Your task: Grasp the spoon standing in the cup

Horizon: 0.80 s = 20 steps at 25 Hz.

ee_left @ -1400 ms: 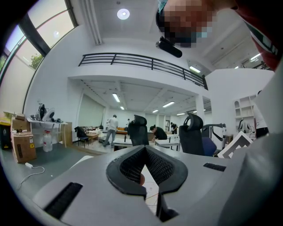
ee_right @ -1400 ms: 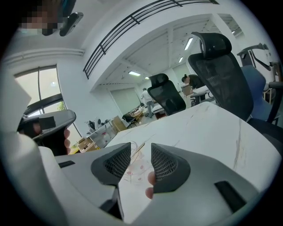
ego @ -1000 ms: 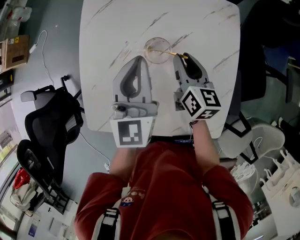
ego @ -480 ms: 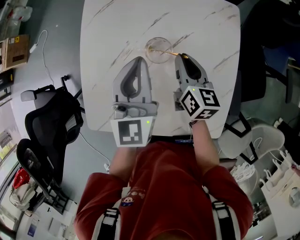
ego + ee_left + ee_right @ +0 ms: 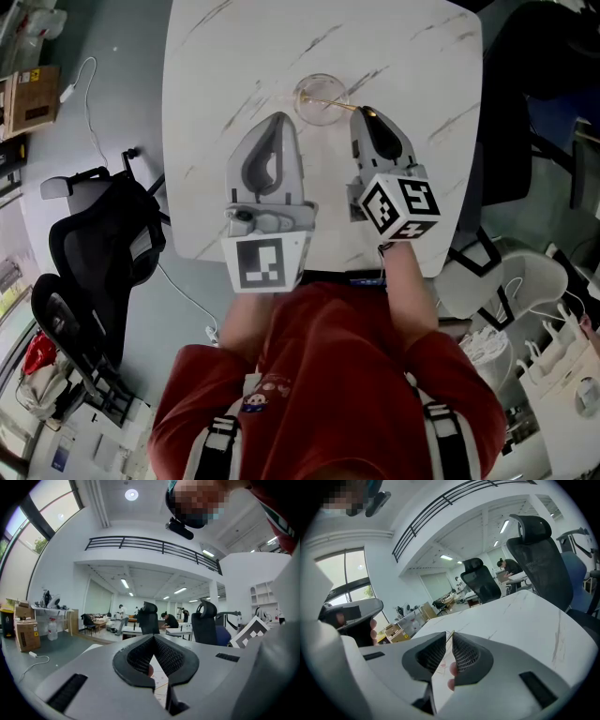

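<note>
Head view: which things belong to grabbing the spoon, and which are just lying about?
Job: spoon; cup; table; right tool, whose jaws have just been closing with the spoon handle between them.
Lying about: left tool, holding nothing; office chair; cardboard box.

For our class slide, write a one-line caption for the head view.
Right gripper, jaws just closing, pinches the spoon leaning in the cup.

Table (image 5: 422,75): white marble-look w/ grey veins, smooth, slight sheen. Cup (image 5: 309,111) clear, glass-like. Spoon (image 5: 330,103) thin, gold-tone, shiny metal.
</note>
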Each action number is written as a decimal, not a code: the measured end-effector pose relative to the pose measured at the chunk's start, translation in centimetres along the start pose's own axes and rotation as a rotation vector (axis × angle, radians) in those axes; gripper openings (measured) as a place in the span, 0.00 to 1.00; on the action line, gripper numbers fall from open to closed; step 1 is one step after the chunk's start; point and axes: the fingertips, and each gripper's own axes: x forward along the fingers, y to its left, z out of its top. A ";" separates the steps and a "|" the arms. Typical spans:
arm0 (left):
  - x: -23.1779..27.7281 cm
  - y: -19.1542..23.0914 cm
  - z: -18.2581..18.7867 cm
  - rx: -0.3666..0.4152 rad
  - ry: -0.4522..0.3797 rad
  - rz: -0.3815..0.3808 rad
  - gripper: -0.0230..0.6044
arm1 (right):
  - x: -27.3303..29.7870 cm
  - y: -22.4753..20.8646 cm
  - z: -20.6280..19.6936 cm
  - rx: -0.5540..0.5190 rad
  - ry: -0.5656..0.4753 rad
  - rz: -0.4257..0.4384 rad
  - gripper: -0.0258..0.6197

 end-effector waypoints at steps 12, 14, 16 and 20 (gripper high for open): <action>-0.8 0.1 0.8 -0.002 -0.018 0.023 0.05 | -0.3 1.6 0.6 -0.046 -0.010 0.047 0.07; -1.1 0.2 1.1 -0.001 -0.025 0.030 0.05 | -0.5 2.0 0.7 -0.054 -0.014 0.054 0.07; -1.5 0.3 1.3 -0.003 -0.030 0.038 0.05 | -0.6 2.3 0.9 -0.066 -0.018 0.059 0.07; -2.4 0.4 1.4 -0.001 -0.031 0.055 0.05 | -1.0 2.8 1.1 -0.081 -0.025 0.072 0.07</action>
